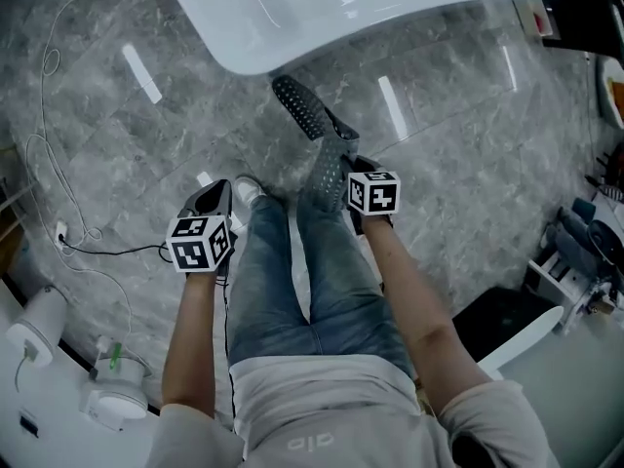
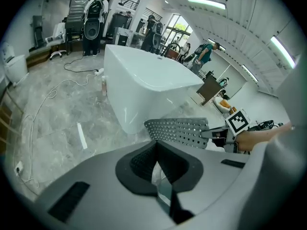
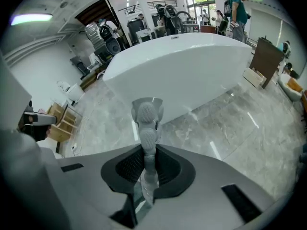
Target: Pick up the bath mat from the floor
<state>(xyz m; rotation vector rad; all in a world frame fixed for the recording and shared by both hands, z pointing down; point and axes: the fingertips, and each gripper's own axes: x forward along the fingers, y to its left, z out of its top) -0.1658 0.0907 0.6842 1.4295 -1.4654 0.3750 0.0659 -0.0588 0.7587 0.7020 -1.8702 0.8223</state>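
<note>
The bath mat (image 1: 314,130) is a grey, perforated rubber sheet, held up off the floor in front of the person's knees. My right gripper (image 1: 348,175) is shut on its near end. In the right gripper view the mat (image 3: 146,121) stands edge-on, rising from between the jaws of my right gripper (image 3: 145,166). My left gripper (image 1: 216,197) hangs to the left by the person's left knee, apart from the mat. In the left gripper view its jaws (image 2: 156,163) are shut with nothing in them, and the mat (image 2: 180,131) stretches flat to the right gripper's marker cube (image 2: 238,122).
A white bathtub (image 1: 341,8) stands just beyond the mat on the grey marble floor (image 1: 146,183). A thin cable (image 1: 49,144) trails over the floor at left. White fixtures (image 1: 39,334) sit at the lower left, a dark box (image 1: 497,320) and clutter at right.
</note>
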